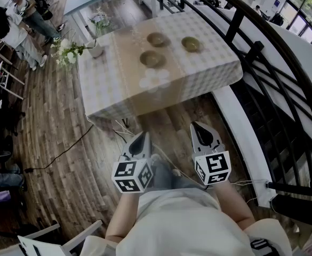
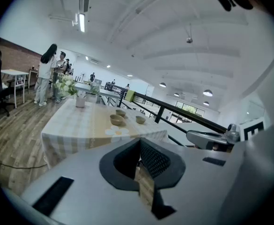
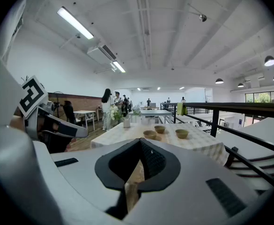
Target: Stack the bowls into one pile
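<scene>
Three bowls (image 1: 152, 58) (image 1: 157, 38) (image 1: 191, 44) apart on one table (image 1: 105, 89) — left gripper (image 1: 142, 135), right gripper (image 1: 198, 126) closed

Table (image 1: 214, 71), checked cloth; left bowl (image 1: 157, 39), right bowl (image 1: 190, 44), near bowl (image 1: 152, 58) apart; flower vase (image 1: 95, 50) at corner; daisy mat (image 1: 154, 80).

olive-brown bowls (image 1: 152, 59); beige-white checked tablecloth (image 1: 209, 68), white daisy print (image 1: 154, 80); dark wood-grain floor (image 1: 54, 132)

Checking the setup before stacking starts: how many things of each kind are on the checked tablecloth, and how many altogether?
Bowls: 3
Vase of flowers: 1
Flower-shaped mat: 1
Total: 5
</scene>
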Demonstrator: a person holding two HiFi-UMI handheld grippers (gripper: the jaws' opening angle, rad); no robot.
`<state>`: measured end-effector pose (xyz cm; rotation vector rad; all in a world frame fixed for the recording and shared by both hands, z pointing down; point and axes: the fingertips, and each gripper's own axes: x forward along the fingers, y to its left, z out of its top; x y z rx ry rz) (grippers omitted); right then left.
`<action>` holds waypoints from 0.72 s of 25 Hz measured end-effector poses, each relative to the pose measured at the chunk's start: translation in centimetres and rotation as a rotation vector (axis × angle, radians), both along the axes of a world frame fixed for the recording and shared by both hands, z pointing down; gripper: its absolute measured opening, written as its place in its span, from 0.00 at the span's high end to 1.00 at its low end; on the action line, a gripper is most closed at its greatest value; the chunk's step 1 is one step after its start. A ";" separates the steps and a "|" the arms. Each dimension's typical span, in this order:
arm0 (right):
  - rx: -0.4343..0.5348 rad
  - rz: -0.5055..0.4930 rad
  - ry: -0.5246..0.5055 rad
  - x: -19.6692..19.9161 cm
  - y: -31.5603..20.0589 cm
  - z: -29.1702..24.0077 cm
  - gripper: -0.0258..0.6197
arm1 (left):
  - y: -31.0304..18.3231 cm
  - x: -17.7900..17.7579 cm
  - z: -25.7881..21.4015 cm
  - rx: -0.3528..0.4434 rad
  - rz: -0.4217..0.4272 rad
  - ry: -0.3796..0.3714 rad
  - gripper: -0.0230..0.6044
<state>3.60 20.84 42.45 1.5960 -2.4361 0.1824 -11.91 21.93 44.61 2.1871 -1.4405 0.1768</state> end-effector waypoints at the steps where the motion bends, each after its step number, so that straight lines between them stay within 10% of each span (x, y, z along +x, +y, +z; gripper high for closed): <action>1: 0.000 0.002 0.005 0.0 0.9 0.0 0.96 | 0.9 -0.4 0.1 -0.003 -0.002 -0.009 0.96; 18: 0.051 0.118 -0.028 -4.0 10.1 -1.9 0.96 | 8.0 -4.6 -1.0 0.022 0.111 -0.033 0.96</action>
